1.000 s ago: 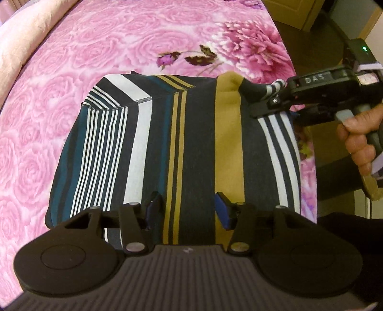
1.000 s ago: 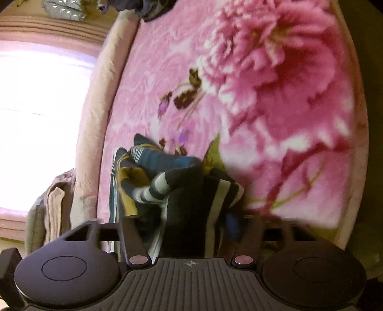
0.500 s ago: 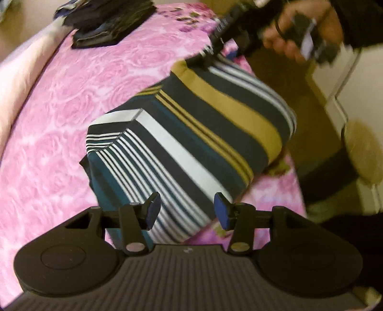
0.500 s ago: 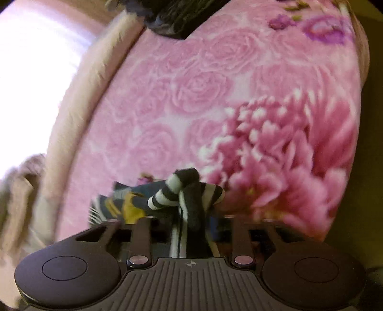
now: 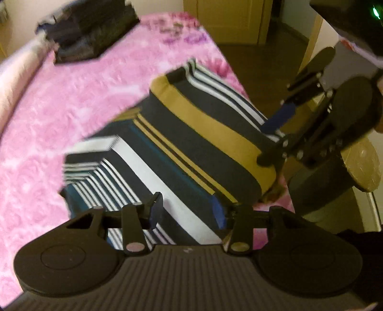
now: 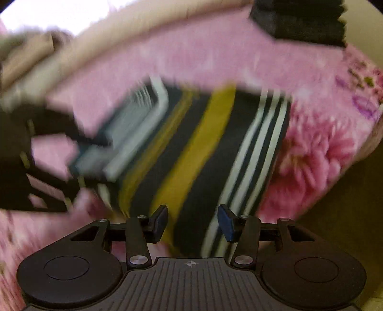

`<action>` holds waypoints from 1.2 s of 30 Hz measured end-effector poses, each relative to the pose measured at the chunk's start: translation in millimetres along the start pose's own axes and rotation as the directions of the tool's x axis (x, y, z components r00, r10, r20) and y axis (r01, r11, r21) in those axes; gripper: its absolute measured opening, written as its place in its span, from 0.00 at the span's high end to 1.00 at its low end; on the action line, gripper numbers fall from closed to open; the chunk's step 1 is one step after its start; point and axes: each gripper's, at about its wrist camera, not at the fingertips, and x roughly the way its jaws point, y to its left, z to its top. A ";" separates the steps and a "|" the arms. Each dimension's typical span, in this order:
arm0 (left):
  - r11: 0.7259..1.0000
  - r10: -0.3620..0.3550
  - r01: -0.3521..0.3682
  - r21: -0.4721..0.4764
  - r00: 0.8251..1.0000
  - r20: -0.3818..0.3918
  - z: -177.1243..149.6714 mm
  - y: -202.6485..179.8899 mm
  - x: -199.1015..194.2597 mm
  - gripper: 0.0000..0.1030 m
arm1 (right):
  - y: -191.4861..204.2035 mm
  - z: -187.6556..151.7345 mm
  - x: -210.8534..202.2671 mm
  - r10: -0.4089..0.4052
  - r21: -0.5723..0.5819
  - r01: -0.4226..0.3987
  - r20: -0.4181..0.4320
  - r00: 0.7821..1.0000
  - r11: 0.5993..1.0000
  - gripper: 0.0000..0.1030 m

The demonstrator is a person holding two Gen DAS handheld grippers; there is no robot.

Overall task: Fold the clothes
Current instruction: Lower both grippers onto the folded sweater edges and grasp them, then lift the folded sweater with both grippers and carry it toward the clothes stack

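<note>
A folded striped garment [image 5: 191, 143], in navy, mustard, white and teal, lies flat on the pink flowered bedspread [image 5: 71, 107]. My left gripper [image 5: 188, 211] hovers over its near end, jaws open, with the cloth under the gap and not pinched. My right gripper [image 5: 287, 100] hangs above the garment's right edge, one blue pad [image 5: 280, 117] showing. In the blurred right wrist view the garment [image 6: 203, 148] lies below my right gripper [image 6: 192, 222]. Its jaws are closing with nothing between them. The left gripper [image 6: 24, 155] is a dark blur at the left.
A dark stack of folded clothes [image 5: 88, 31] sits at the far end of the bed, also seen in the right wrist view as a dark stack [image 6: 299, 21]. The bed's edge runs just right of the garment; beyond it are wooden floor [image 5: 258, 71], a door [image 5: 227, 21] and a round stool [image 5: 361, 167].
The right gripper let go of the garment's bunched striped part, rose and rolled. The garment now lies flat. The left gripper turned, so the garment sits slanted in its view.
</note>
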 end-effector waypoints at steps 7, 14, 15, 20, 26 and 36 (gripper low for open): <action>0.997 -0.007 0.006 -0.075 1.000 -0.004 0.1 14.2 5.6 0.57 | -16.8 1.2 18.0 0.075 0.087 -0.071 -0.042 0.996 0.994 0.56; 0.986 0.069 -0.056 -0.157 0.994 0.080 24.7 50.2 -3.5 0.61 | 3.9 42.4 -29.9 -0.034 -0.043 0.042 0.184 0.982 0.998 0.56; 0.983 0.082 -0.067 -0.170 0.993 0.087 30.7 56.3 -0.1 0.61 | 6.3 48.5 -22.6 -0.035 -0.059 0.046 0.187 0.982 0.997 0.56; 0.966 0.097 -0.082 -0.245 0.994 0.051 56.4 86.9 35.6 0.62 | -0.9 66.3 26.9 -0.052 -0.021 0.056 0.141 0.989 0.998 0.56; 0.959 0.085 -0.087 -0.269 0.996 -0.017 56.0 100.1 73.0 0.59 | -37.0 65.2 57.5 0.049 0.091 -0.057 0.091 0.995 0.994 0.56; 0.962 0.082 -0.087 -0.259 0.996 -0.027 55.3 99.0 72.8 0.59 | -6.1 50.0 5.2 0.028 0.090 -0.045 0.181 0.983 0.995 0.56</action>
